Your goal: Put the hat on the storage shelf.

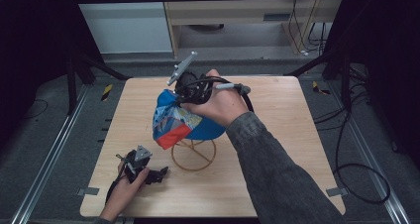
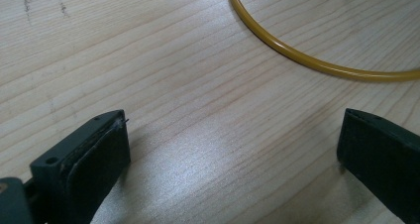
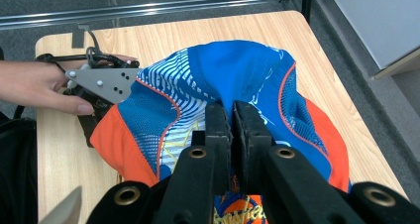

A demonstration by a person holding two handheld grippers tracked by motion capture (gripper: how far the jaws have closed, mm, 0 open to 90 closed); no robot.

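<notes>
The right gripper (image 3: 232,116) is clamped on a fold of a blue, orange and white cap (image 3: 237,80), its two jaws pressed together with the fabric pinched between them. In the high view this gripper (image 1: 179,97) holds the cap (image 1: 181,122) up over the middle of the bench (image 1: 277,130), above a yellow wire stand (image 1: 193,155) whose ring base rests on the wood. The left gripper (image 1: 157,174) sits low near the bench's front left corner, held in the left hand (image 1: 126,187), well apart from the cap. Its jaws are spread wide with nothing between them, and bare wood shows in the gap, with the stand's ring (image 2: 317,63) curving just beyond.
</notes>
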